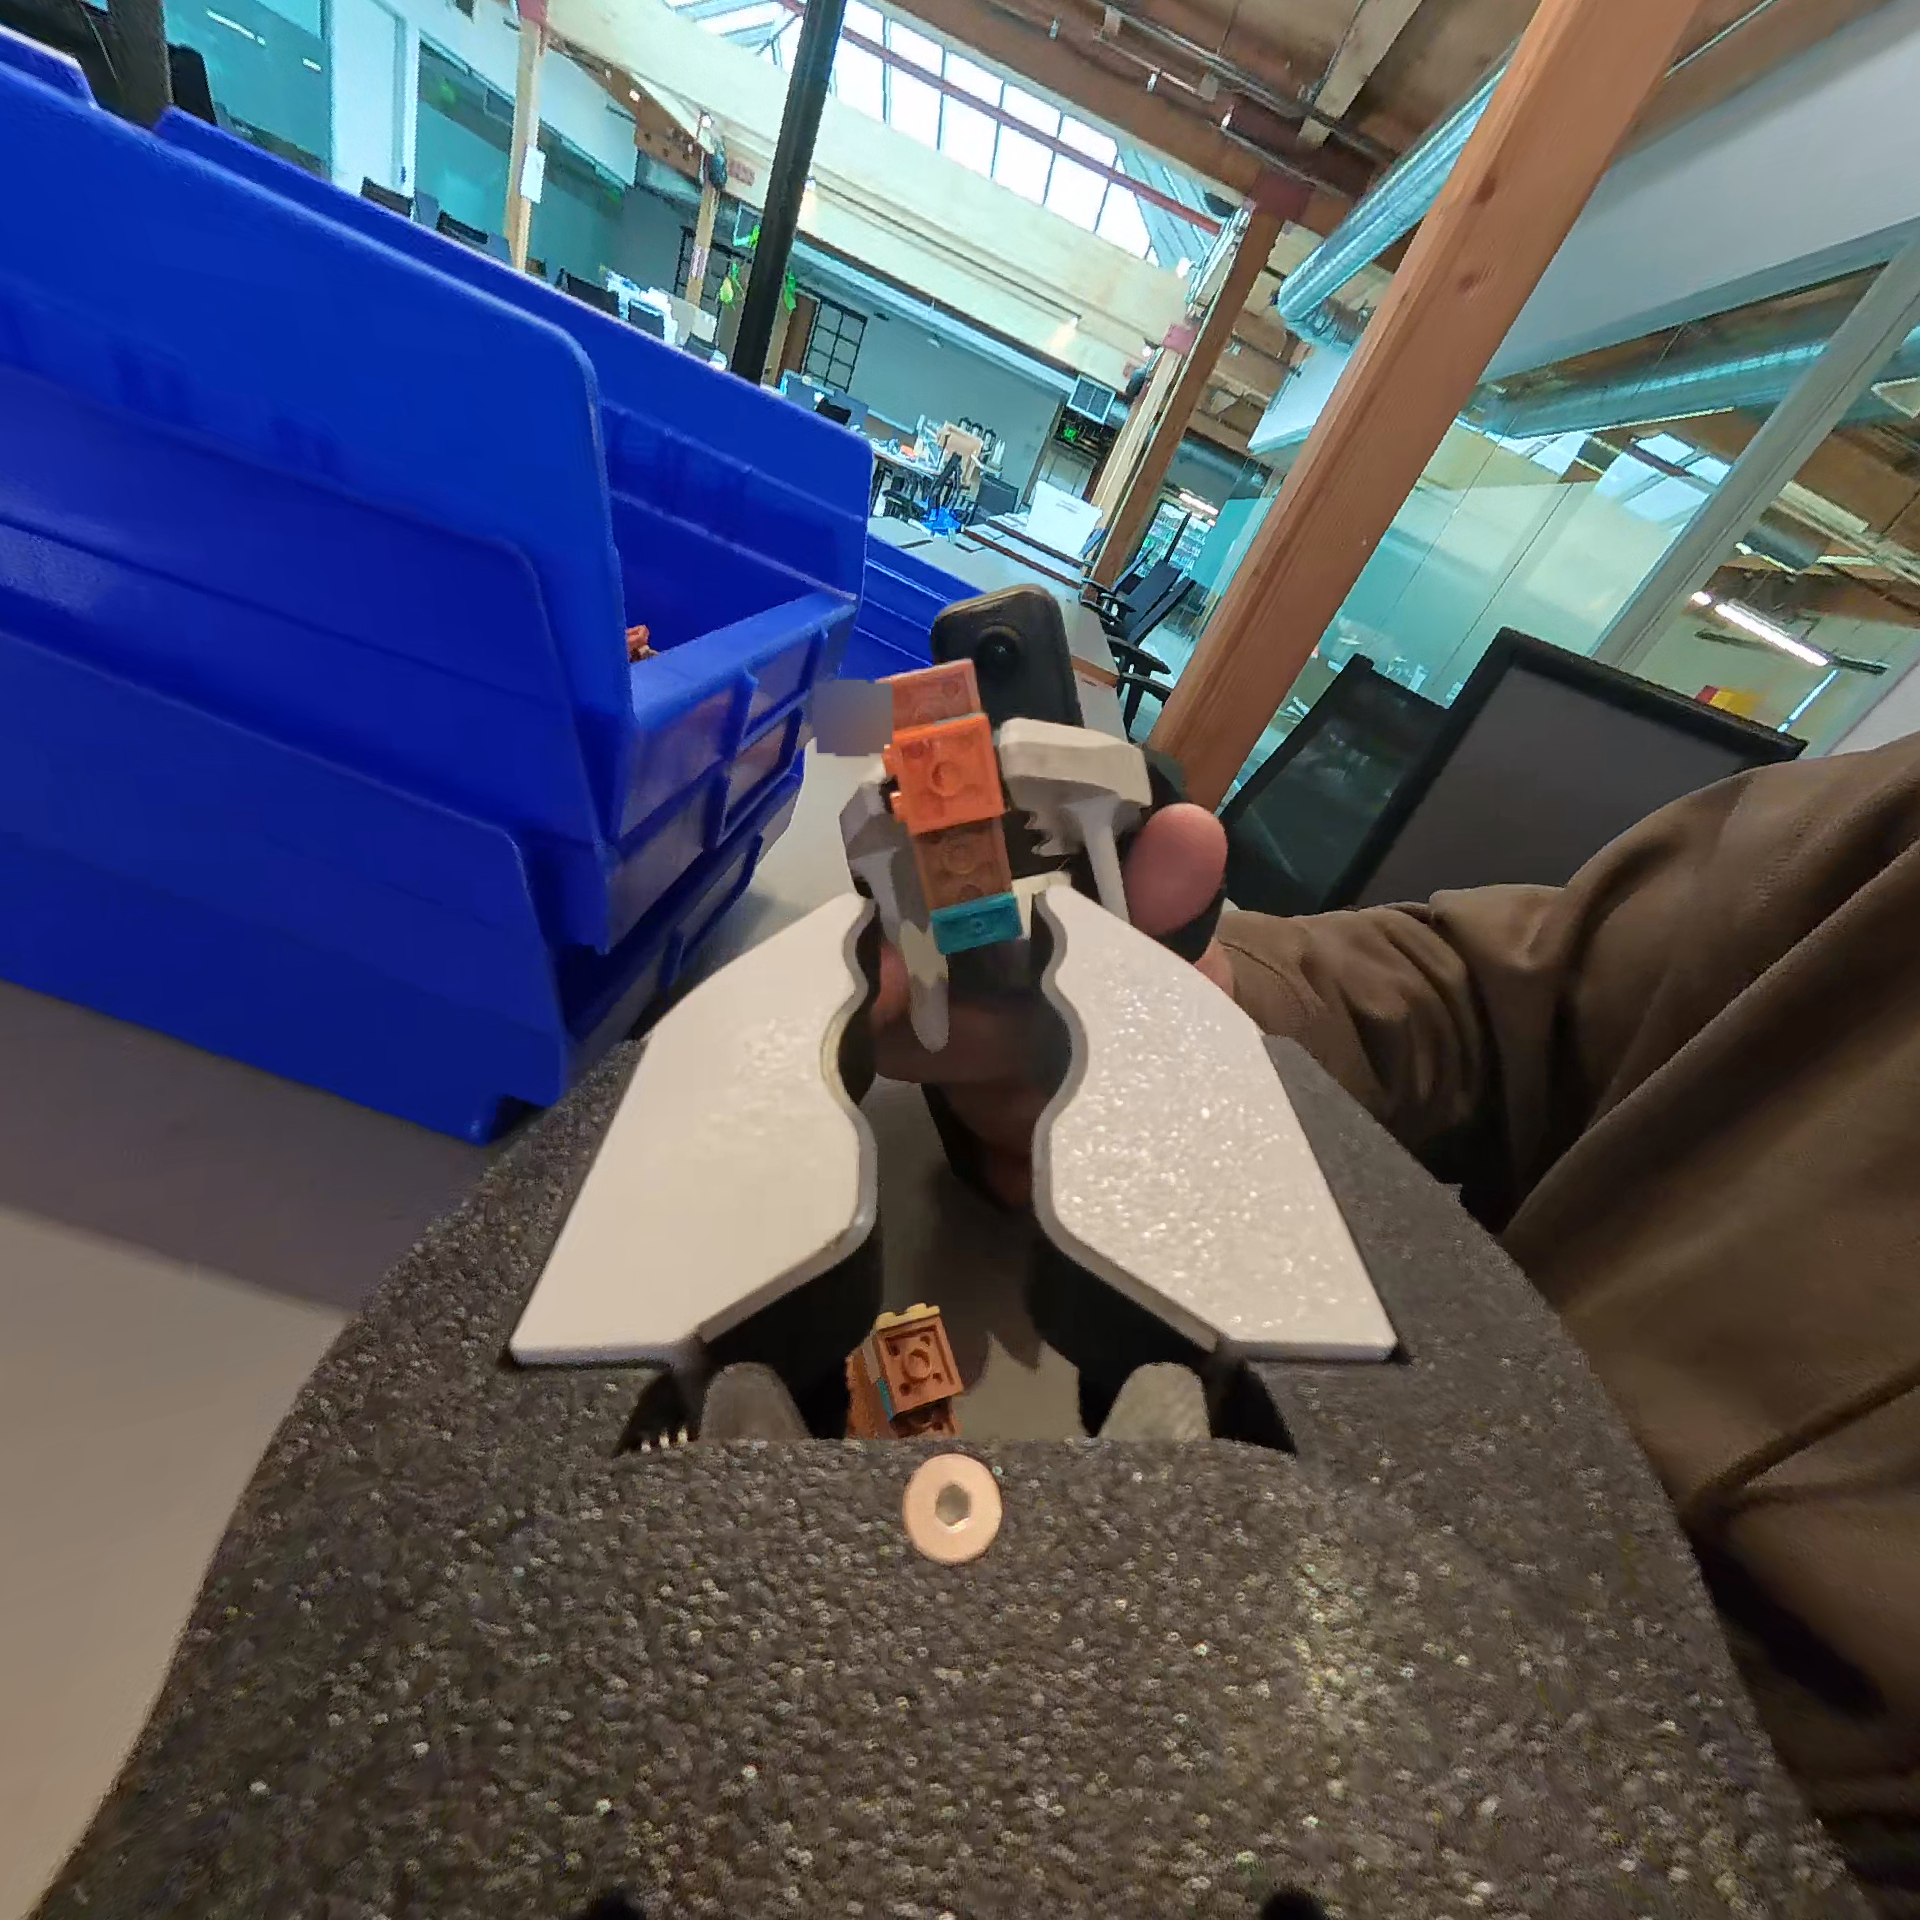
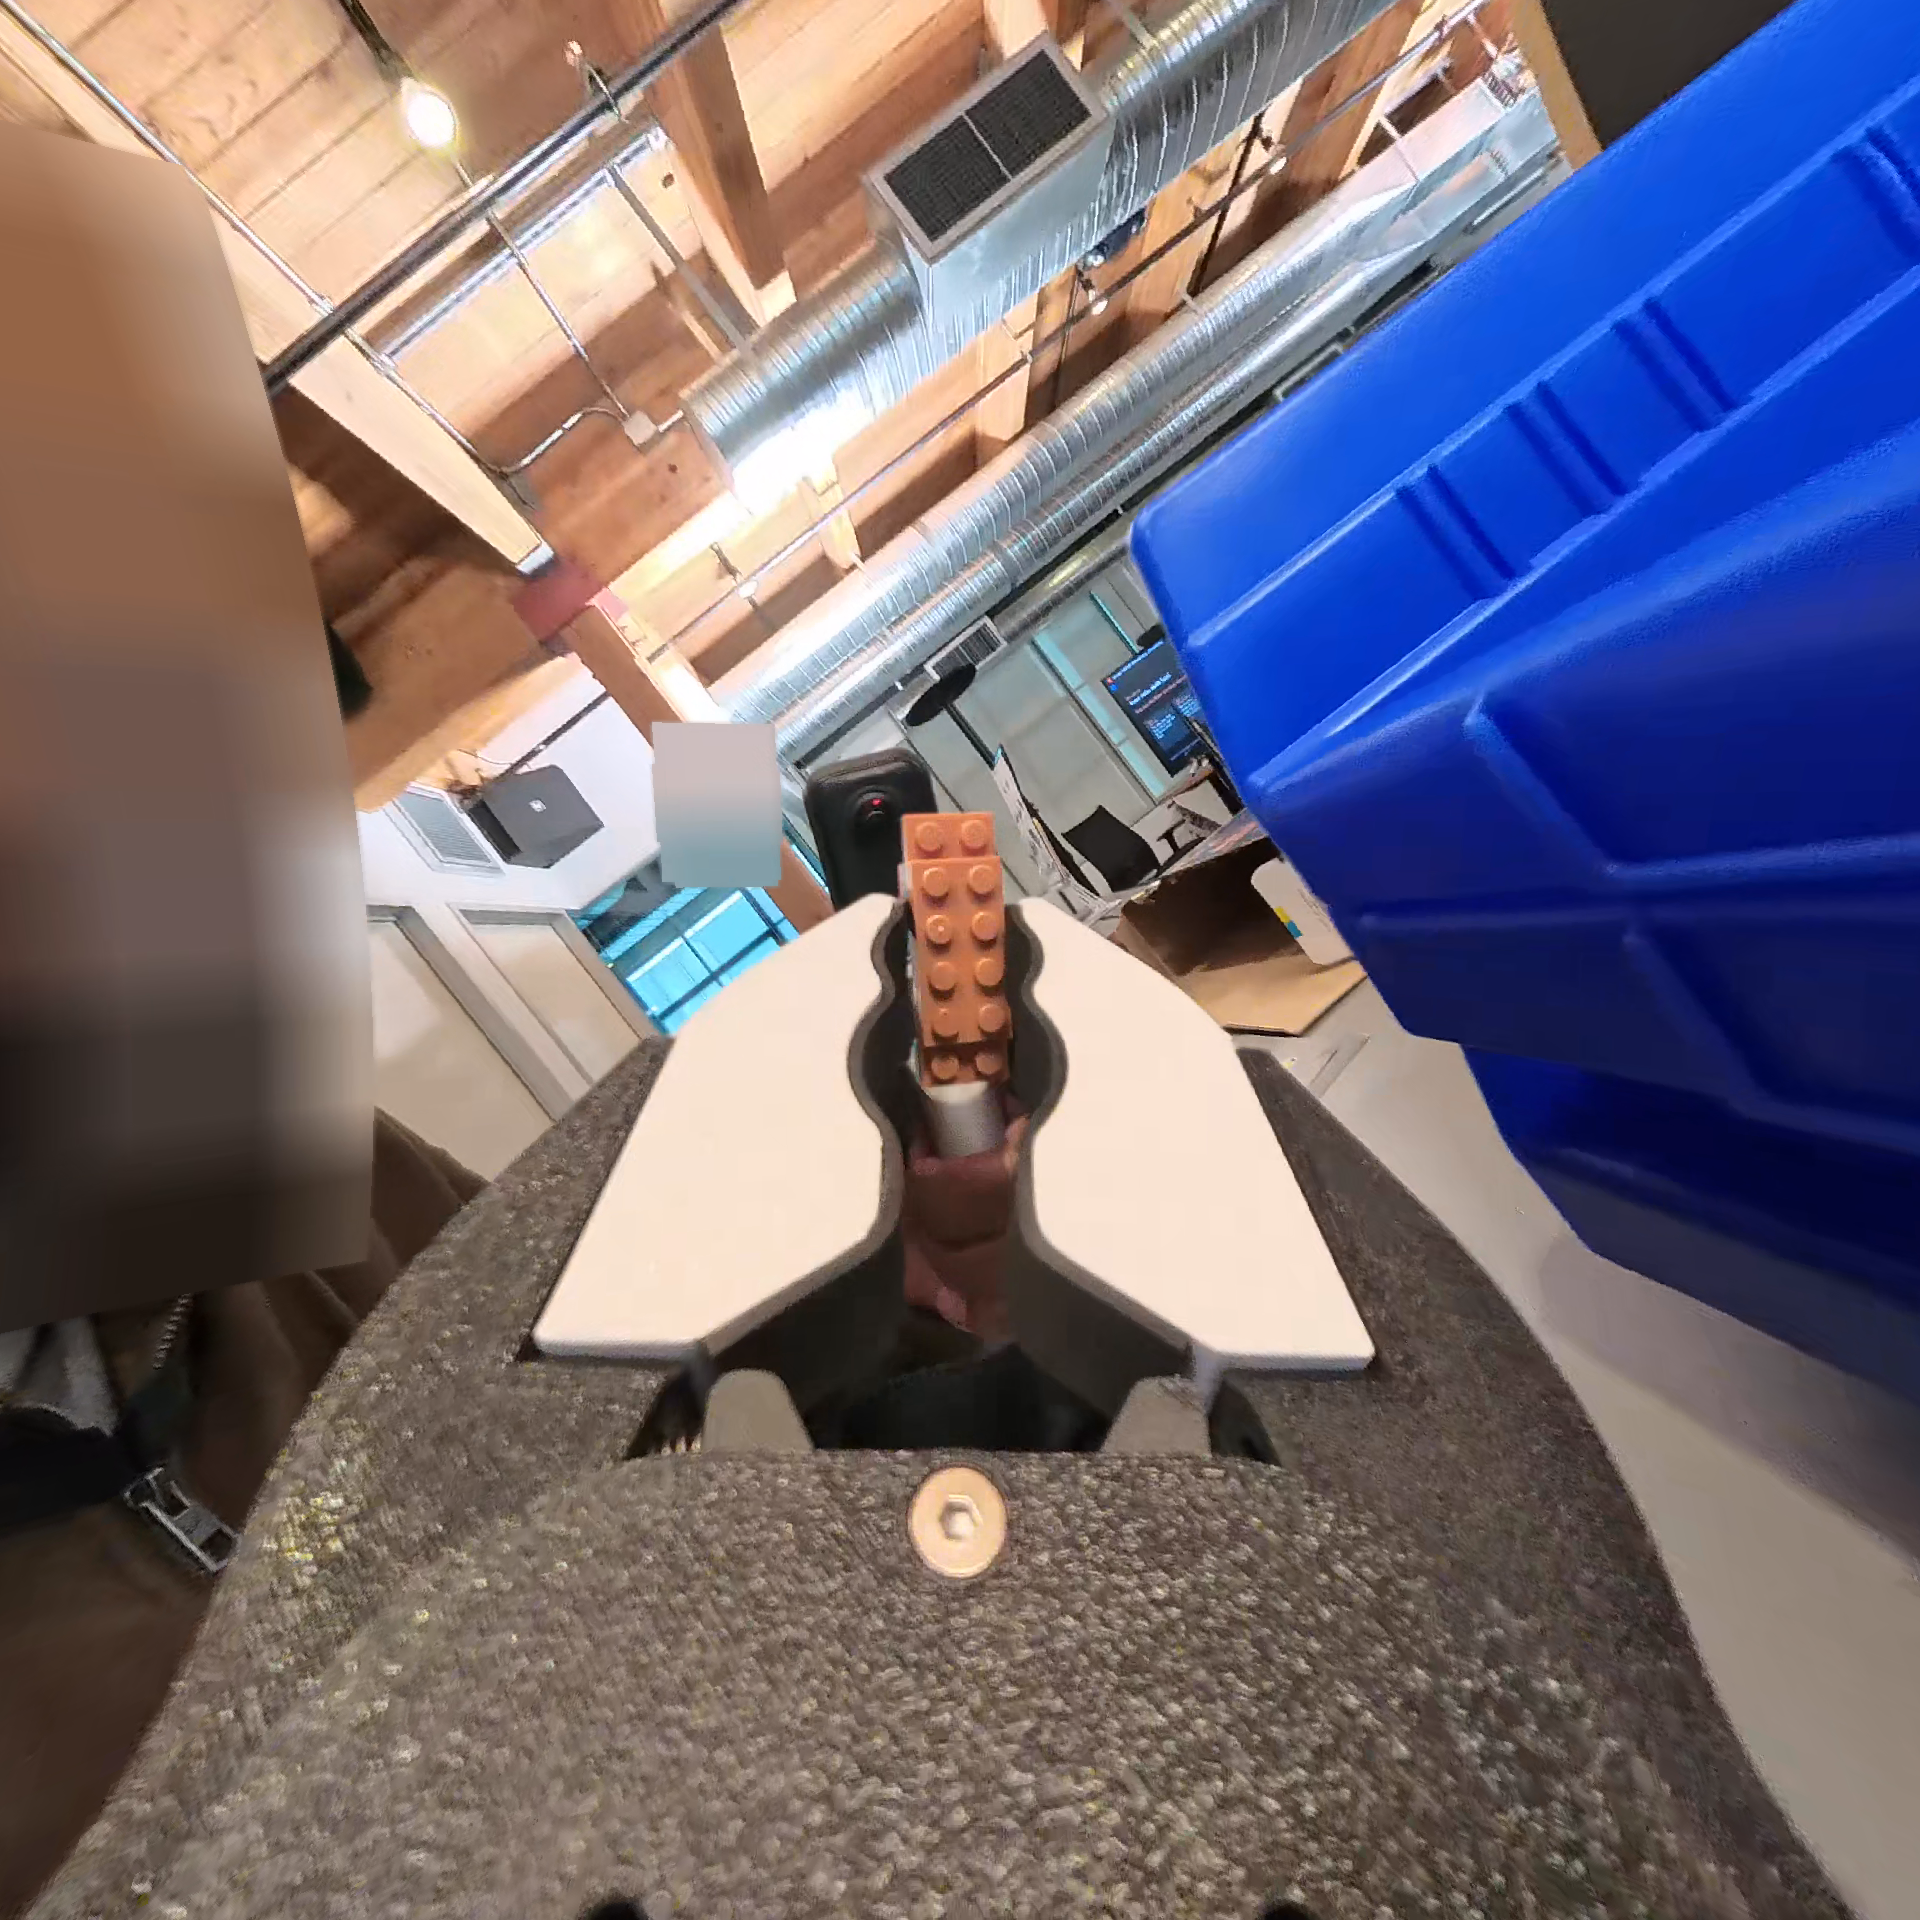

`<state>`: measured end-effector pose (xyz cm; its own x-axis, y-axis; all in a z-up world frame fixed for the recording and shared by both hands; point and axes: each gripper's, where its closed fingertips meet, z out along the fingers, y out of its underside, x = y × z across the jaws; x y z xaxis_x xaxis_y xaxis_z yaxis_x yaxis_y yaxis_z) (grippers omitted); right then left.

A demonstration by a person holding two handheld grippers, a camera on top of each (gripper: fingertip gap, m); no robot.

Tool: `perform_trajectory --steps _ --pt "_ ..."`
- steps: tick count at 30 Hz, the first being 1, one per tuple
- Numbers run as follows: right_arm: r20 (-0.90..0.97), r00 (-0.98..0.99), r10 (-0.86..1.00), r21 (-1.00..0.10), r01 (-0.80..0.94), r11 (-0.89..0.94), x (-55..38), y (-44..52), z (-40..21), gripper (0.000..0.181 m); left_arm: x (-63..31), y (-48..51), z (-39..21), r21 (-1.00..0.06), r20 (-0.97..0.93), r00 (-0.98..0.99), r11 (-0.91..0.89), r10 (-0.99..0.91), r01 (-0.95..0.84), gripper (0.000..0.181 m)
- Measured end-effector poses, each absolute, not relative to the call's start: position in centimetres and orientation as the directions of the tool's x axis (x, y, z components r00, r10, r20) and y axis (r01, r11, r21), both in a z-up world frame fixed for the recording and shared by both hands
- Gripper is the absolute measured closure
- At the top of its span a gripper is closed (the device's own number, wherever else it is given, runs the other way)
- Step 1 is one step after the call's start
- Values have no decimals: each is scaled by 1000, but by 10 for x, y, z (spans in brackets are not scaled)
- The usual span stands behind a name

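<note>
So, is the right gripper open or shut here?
Shut on the brick stack: the right gripper's fingers press both its sides, and the left wrist view shows the same clamp.

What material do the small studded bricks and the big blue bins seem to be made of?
Studded bricks: likely hard moulded plastic with a smooth, slightly glossy finish; crisp round studs show in orange and brown.
Blue bins: likely rigid moulded plastic, glossy; ribs and rounded rims catch highlights.

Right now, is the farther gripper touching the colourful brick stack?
Touching. The left wrist view shows the right gripper clamping both sides of the brick stack.
</note>
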<state>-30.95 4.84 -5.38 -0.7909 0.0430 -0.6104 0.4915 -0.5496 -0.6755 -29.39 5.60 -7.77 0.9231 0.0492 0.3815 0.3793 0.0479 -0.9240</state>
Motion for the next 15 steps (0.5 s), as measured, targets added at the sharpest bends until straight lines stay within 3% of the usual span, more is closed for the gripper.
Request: perform_trajectory --steps 5,8,15 --pt "-609 -790 67 -665 463 -585 -310 43 -55 164 -296 59 -83 -916 402 912 40 79 400 151" --pt "-619 -778 108 -665 447 -599 -315 43 -58 164 -295 59 -84 -920 391 917 32 82 390 163" --pt "-580 -793 184 -741 420 -524 -314 37 -64 163 -295 55 -92 -921 383 920 -41 86 387 164"
